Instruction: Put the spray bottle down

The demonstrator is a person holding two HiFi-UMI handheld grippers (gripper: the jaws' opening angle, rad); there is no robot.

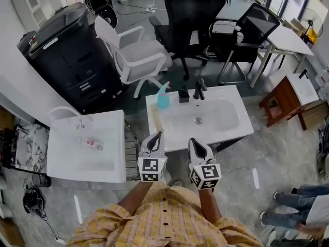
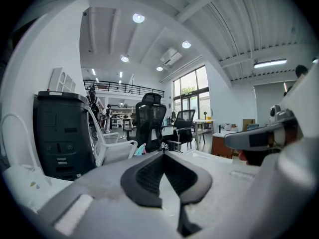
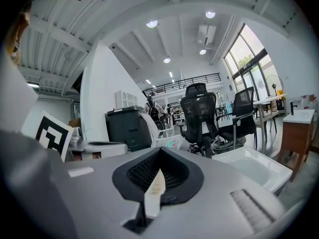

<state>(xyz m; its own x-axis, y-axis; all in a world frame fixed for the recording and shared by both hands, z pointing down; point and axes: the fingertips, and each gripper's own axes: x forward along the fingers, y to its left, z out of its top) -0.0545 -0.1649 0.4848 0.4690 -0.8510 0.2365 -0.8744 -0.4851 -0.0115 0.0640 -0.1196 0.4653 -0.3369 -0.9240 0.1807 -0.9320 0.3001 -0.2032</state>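
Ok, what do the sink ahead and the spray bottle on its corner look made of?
The sink is probably glazed ceramic, though it could be resin: smooth, plain white, rounded edges. The spray bottle is likely plastic: teal body, moulded trigger head.

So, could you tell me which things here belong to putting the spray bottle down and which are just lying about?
Job in hand:
spray bottle, already standing on the white sink rim; left gripper and right gripper, both shut, empty.

Lying about:
black tap; white chair; small bottle in the other basin; black machine.
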